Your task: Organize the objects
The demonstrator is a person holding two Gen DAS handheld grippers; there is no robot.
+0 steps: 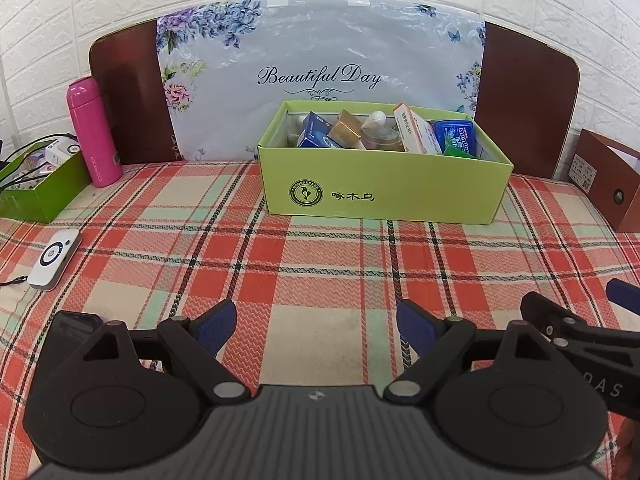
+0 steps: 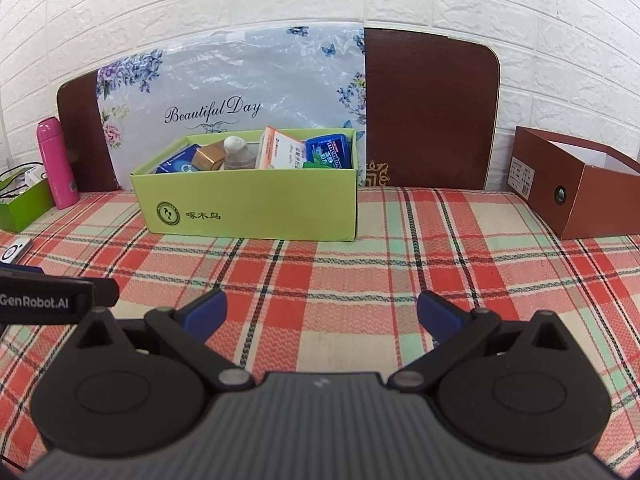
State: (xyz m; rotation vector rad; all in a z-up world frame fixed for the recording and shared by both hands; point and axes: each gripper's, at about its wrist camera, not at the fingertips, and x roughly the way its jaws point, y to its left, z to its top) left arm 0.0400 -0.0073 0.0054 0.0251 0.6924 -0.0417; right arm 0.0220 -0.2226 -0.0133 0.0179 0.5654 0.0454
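Observation:
A light green cardboard box [image 1: 384,192] stands on the plaid cloth at the back; it also shows in the right wrist view [image 2: 248,212]. It holds several small items: a blue carton [image 1: 316,132], a gold box [image 1: 346,128], an orange-and-white carton [image 1: 416,132] and a blue Mentos case [image 1: 456,136]. My left gripper [image 1: 316,326] is open and empty, low over the cloth in front of the box. My right gripper [image 2: 320,312] is open and empty, to the right of the left one.
A pink bottle [image 1: 94,132] and a darker green box [image 1: 40,184] with cables stand at the far left. A white device [image 1: 54,260] lies on the cloth at left. An open brown box [image 2: 576,188] stands at the right. A floral bag [image 1: 320,64] leans against the headboard.

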